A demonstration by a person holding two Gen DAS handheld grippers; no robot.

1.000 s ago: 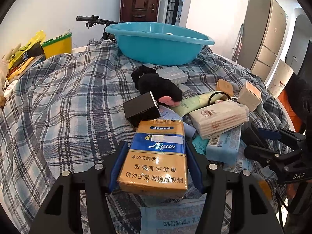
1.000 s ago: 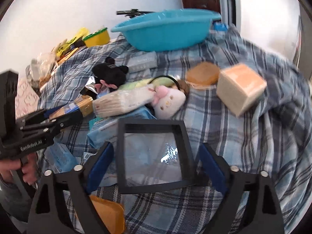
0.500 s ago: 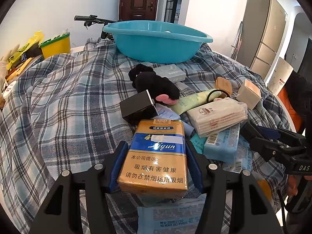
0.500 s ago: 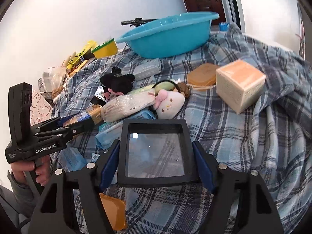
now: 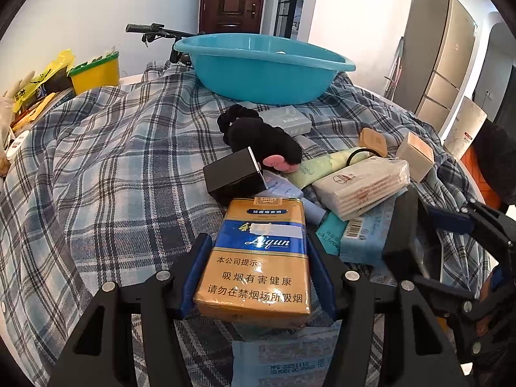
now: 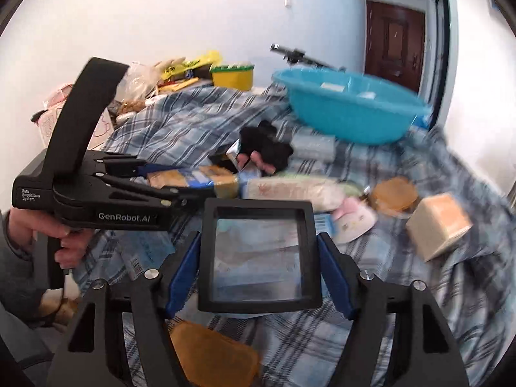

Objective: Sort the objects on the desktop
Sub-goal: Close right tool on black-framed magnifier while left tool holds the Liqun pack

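Plaid blue-and-white cloth (image 5: 106, 174) covered the whole work surface, rumpled in folds. Largest on it was a turquoise plastic basin (image 5: 261, 67), standing at the far edge with a few pale items inside, seen in the right wrist view. A yellow tub with a green rim (image 5: 95, 74) stood off the cloth at the far left, among bags.

Between the basin and both tools lay the clutter: a black plush toy (image 5: 261, 138) with a pink paw, a grey flat box (image 5: 287, 119) behind it and a black cube box (image 5: 233, 174) in front. To the right lay a wrapped tissue pack (image 5: 364, 187) on a light blue pack (image 5: 364, 235), with a tan cube box (image 5: 416, 154) and an orange-lidded case (image 5: 374, 142) further off. These crowded the direct line to the basin.

The left gripper (image 5: 258, 274) was clamped on a gold-and-blue cigarette pack (image 5: 258, 264), its blue pads pressed to both long sides, held clear above the cloth.

The right gripper (image 6: 259, 267) had just been closing its jaws; both pads now met the sides of a black-framed square lid with a clear pane (image 6: 259, 251), held above the cloth at the near edge of the clutter. That view was motion-blurred. An orange object (image 6: 216, 354) lay beneath it.
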